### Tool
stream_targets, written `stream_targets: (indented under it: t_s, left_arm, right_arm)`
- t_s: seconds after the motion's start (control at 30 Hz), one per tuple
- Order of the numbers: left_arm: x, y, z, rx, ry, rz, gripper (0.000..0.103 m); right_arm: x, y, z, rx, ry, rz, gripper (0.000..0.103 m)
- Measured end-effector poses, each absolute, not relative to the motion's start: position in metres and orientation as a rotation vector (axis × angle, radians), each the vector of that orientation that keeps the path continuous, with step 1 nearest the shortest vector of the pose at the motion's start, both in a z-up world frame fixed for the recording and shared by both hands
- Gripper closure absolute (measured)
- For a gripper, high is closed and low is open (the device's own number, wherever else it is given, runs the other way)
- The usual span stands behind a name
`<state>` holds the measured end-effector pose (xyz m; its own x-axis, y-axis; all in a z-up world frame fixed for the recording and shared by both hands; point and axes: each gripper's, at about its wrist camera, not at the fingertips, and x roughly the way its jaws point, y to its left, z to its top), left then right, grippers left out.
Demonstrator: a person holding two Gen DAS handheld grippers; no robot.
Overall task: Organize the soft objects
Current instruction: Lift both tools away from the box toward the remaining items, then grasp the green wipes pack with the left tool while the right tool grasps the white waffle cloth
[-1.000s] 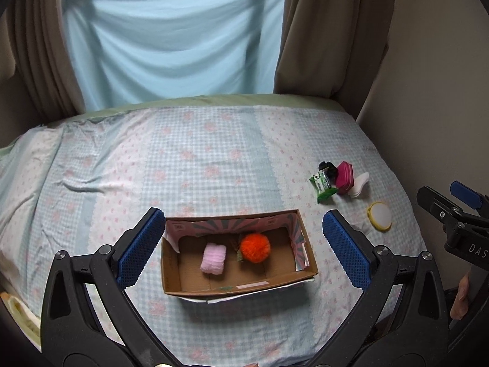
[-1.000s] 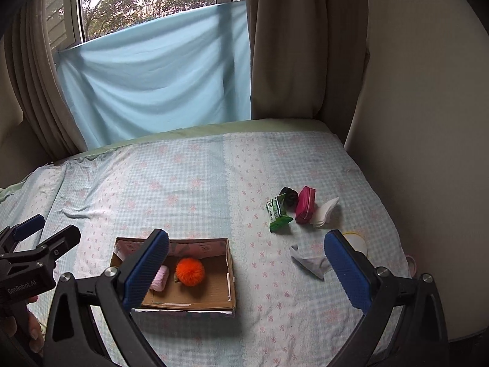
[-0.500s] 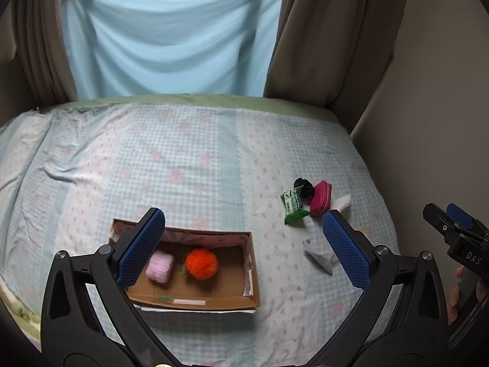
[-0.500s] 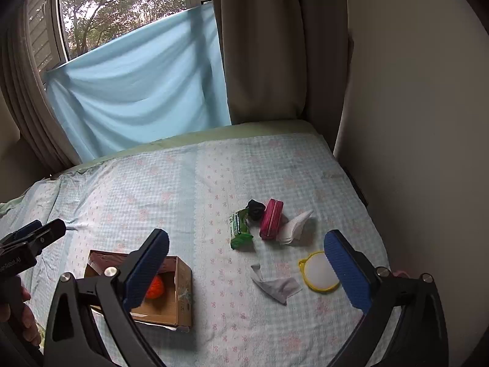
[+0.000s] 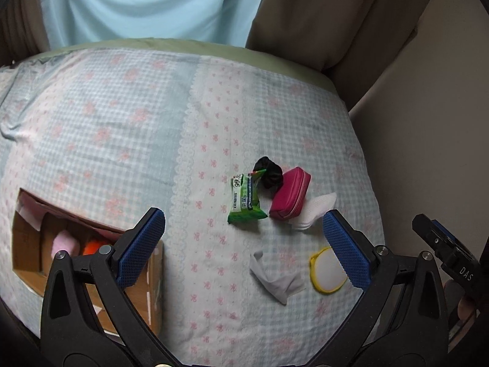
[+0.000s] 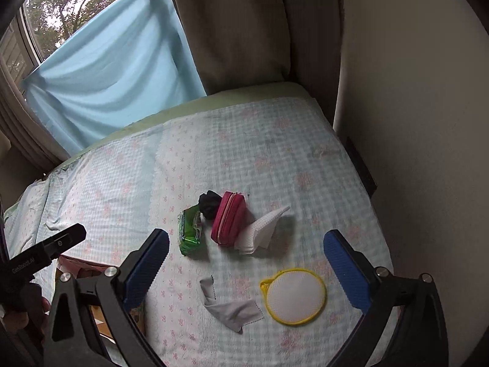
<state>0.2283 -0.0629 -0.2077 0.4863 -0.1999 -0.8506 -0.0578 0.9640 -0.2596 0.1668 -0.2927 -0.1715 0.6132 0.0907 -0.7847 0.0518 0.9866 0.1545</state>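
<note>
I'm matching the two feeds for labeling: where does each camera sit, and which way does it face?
Left wrist: on the left hand-held gripper, looking forward and down over the bed; its blue fingers frame the green packet, and the cardboard box lies left.
Right wrist: on the right hand-held gripper, facing the same bed from further right; the yellow-rimmed pad is near.
Shared: packet, magenta pouch, grey cloth, and each view shows the other gripper.

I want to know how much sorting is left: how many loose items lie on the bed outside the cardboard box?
6: green packet, black scrunchie, pink pouch and white folded cloth clustered together; grey cloth and yellow-rimmed pad nearer. More may be hidden.
</note>
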Motion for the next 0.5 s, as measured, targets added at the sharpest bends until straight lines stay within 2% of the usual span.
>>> stream_targets:
  t_s: [0.23, 0.33, 0.5]
  left_arm:
    - [0.288, -0.084, -0.301, -0.267, 1.187, -0.119, 0.004]
    - [0.307, -0.09, -0.339, -0.288, 1.246, -0.131, 0.01]
    - [0.329, -0.096, -0.388, -0.29, 1.31, -0.144, 0.019]
  right_arm:
    - [0.222, -0.325, -0.246, 0.285, 0.993, -0.019, 0.007]
    - [0.244, -0.328, -0.279, 0.317, 1.033, -0.026, 0.016]
    - [0.272, -0.33, -0.329, 0.356, 1.093, -0.041, 0.02]
